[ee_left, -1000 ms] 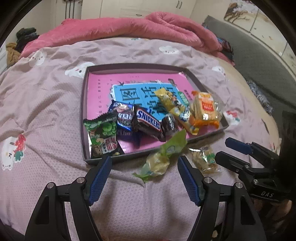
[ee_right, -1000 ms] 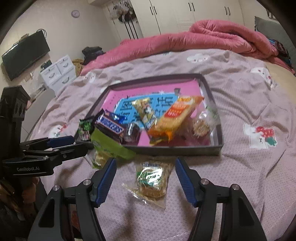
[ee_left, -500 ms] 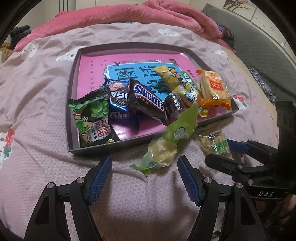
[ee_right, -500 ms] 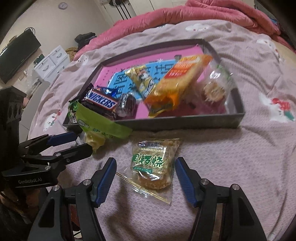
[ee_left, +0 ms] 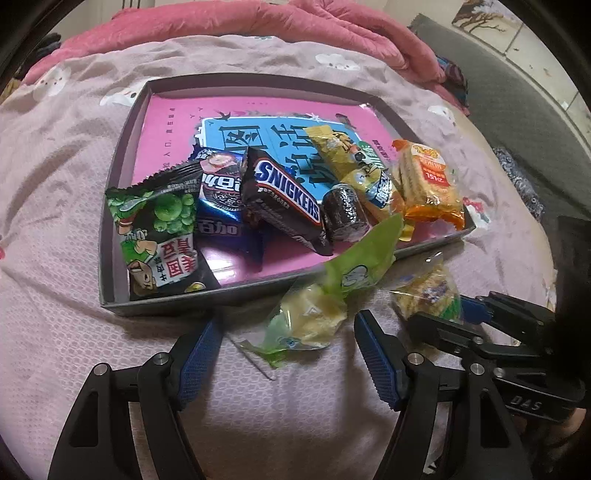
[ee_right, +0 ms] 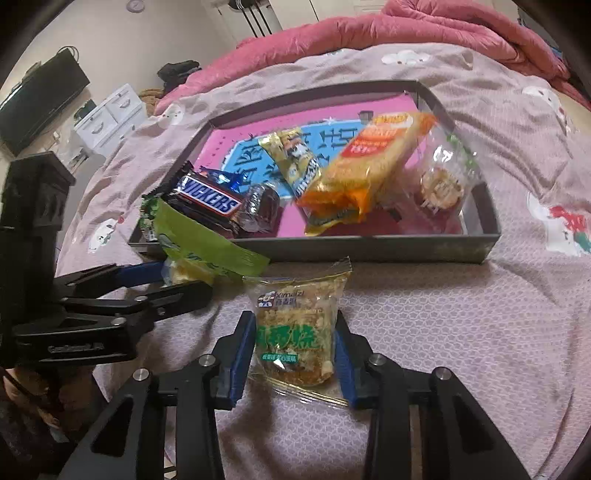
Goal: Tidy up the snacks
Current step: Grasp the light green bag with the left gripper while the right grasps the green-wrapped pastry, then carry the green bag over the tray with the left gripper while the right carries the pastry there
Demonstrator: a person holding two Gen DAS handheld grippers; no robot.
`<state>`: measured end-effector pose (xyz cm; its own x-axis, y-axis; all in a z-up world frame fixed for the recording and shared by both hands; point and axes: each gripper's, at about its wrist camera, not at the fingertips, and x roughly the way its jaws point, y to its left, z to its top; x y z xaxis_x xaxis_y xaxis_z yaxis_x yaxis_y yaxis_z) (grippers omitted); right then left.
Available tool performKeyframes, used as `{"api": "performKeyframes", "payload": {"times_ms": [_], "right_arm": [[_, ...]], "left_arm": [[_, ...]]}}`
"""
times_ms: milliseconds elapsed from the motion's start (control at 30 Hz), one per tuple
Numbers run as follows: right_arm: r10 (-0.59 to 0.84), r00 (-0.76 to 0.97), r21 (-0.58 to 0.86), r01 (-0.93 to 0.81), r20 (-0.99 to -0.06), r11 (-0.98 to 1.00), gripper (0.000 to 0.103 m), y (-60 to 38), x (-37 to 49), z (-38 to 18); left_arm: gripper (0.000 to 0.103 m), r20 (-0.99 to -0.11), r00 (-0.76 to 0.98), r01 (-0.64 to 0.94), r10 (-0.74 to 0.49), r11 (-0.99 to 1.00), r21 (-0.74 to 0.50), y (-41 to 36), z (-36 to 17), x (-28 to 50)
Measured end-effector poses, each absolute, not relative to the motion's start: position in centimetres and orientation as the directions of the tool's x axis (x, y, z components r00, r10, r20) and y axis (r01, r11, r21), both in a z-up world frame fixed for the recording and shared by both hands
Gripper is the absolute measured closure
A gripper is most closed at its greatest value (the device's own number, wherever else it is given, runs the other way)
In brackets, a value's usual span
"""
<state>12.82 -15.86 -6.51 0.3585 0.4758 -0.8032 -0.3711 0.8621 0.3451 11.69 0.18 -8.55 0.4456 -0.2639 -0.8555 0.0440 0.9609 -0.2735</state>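
A grey tray (ee_left: 110,221) with a pink and blue floor lies on the bed and holds several snacks, among them a Snickers bar (ee_left: 284,203) and an orange cracker pack (ee_left: 428,184). A green-yellow snack packet (ee_left: 325,295) lies on the bedspread, leaning on the tray's front rim, between the fingers of my open left gripper (ee_left: 284,354). My right gripper (ee_right: 295,347) is shut on a clear green-label cake packet (ee_right: 295,325) in front of the tray (ee_right: 369,251). That packet (ee_left: 428,291) and the right gripper (ee_left: 476,325) also show in the left wrist view.
A pink duvet (ee_left: 258,26) is heaped at the far side of the bed. A grey sofa (ee_left: 517,92) stands to the right. White drawers (ee_right: 107,118) and a wall TV (ee_right: 40,99) are at the left of the room.
Both grippers have moved forward and down toward the packets. My right gripper's fingers have closed from wide open onto the cake packet. The left gripper stays open around the green packet.
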Motion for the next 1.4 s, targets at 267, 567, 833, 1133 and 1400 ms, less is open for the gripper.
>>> {"api": "performKeyframes", "payload": {"times_ms": [267, 567, 833, 1133, 1400], "right_arm": [[0.494, 0.459, 0.358, -0.354, -0.739, 0.864, 0.064, -17.8, 12.3, -3.8], [0.551, 0.536, 0.408, -0.371, -0.639, 0.834, 0.064, -18.6, 12.5, -1.6], [0.557, 0.59, 0.416, -0.372, -0.584, 0.83, 0.064, -19.3, 12.6, -0.5], [0.542, 0.636, 0.382, -0.385, -0.55, 0.84, 0.064, -18.8, 13.0, 0.5], [0.5, 0.677, 0.369, -0.344, -0.539, 0.863, 0.064, -19.4, 14.5, 0.6]], "left_arm": [[0.064, -0.854, 0.434, 0.059, -0.286, 0.955, -0.29, -0.6, -8.9, 11.9], [0.069, -0.818, 0.467, 0.085, -0.335, 0.938, -0.336, -0.4, -7.0, 11.0], [0.069, -0.733, 0.595, 0.056, -0.33, 0.927, -0.372, 2.0, -2.1, 10.0], [0.069, -0.705, 0.67, -0.071, -0.235, 0.924, -0.375, 6.3, -1.3, 10.4], [0.069, -0.715, 0.653, -0.064, -0.248, 0.924, -0.378, 5.7, -2.9, 12.0]]}}
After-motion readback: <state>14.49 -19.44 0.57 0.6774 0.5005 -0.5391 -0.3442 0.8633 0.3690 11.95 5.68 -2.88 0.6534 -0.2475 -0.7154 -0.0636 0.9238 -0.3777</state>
